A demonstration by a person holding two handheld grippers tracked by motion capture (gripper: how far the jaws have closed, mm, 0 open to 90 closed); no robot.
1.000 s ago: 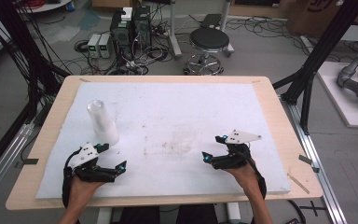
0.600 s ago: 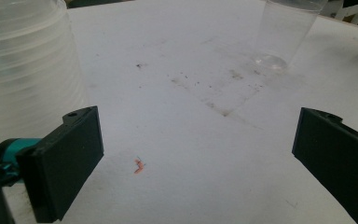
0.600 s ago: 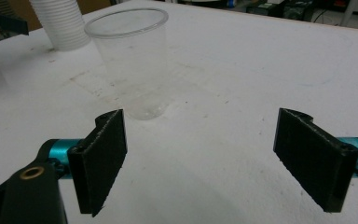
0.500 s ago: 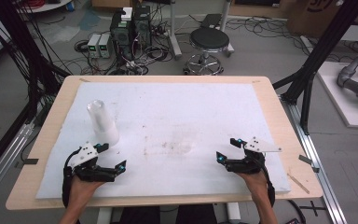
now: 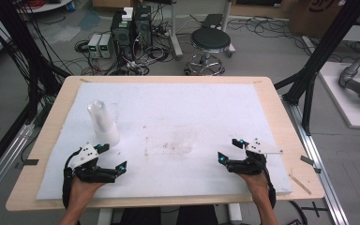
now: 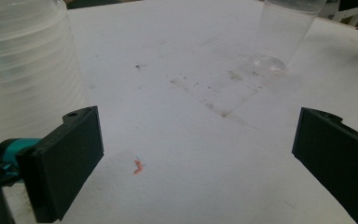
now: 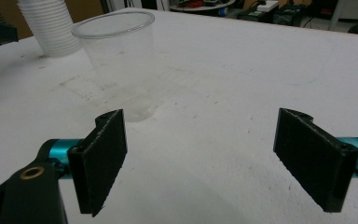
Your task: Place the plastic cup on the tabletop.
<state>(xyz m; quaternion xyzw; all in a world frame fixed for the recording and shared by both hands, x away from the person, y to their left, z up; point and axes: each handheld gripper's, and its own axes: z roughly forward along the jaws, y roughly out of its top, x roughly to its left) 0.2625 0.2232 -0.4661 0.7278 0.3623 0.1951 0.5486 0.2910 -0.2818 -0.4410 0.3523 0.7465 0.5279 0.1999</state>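
clear plastic cup (image 7: pixel 121 65) barely shows from above; both grippers' fingers (image 7: pixel 100 163) stand apart, empty.

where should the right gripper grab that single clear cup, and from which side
Grip the clear cup across its mid wall, coming in level from the right gripper, whose jaws stand open and empty. It stands upright, mouth up, apart from the cup stack, so both sides are free. Squeeze gently; the thin wall probably flexes.
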